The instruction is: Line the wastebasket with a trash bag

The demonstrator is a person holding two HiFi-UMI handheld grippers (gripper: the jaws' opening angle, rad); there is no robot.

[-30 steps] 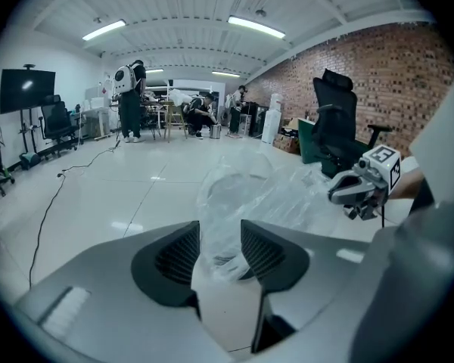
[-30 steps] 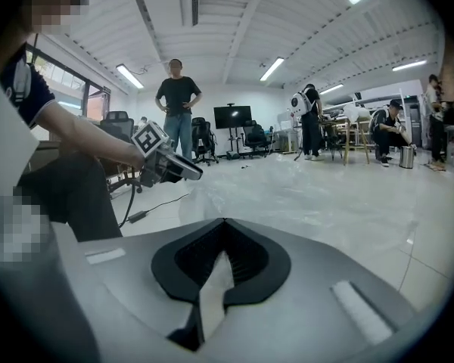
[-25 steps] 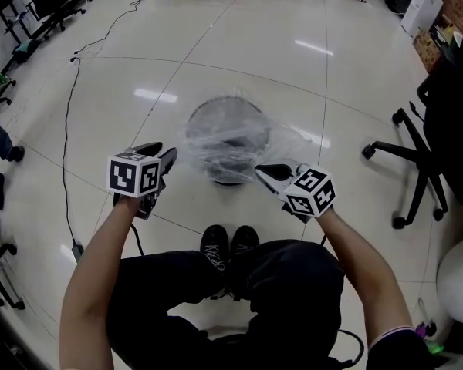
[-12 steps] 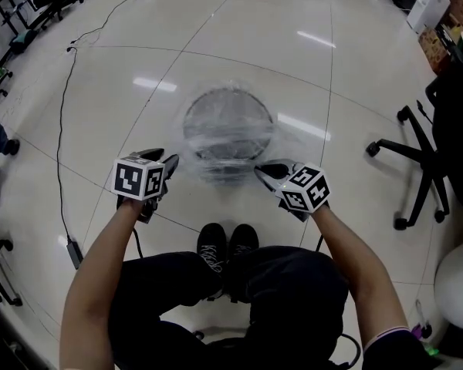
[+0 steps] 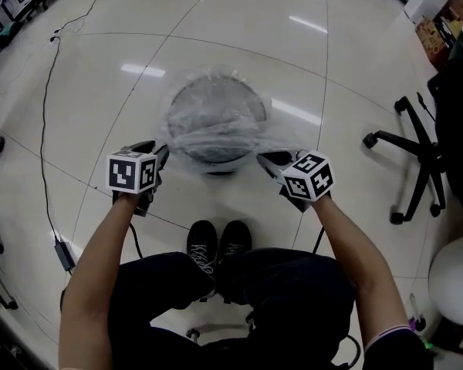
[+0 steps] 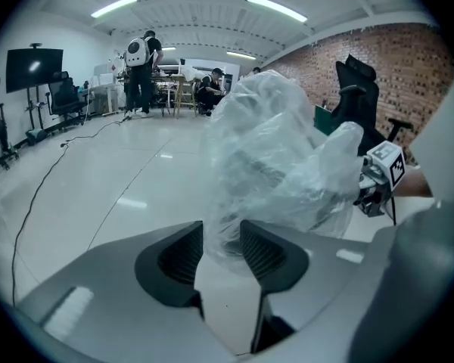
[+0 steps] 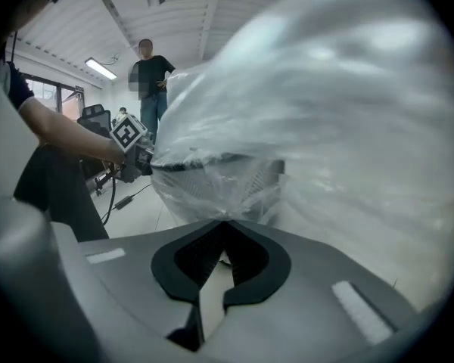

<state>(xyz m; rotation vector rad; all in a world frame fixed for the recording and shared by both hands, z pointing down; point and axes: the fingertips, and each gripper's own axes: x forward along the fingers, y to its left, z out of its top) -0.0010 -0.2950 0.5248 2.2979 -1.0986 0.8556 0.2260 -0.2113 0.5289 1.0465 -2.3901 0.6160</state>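
Grip: both your left gripper [image 5: 160, 157] and right gripper [image 5: 266, 160] are clamping the trash bag [image 5: 216, 133].
Obstruction: bag is veiling the wastebasket [image 5: 187, 99].
Surroundings: chair [image 5: 417, 154] standing right, cable [image 5: 49, 75] trailing left.

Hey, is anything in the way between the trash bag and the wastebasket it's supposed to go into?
Nothing visible is. The clear trash bag, pinched by the left gripper and the right gripper, is spread right over the open top of the mesh wastebasket, and no other thing sits at its rim.
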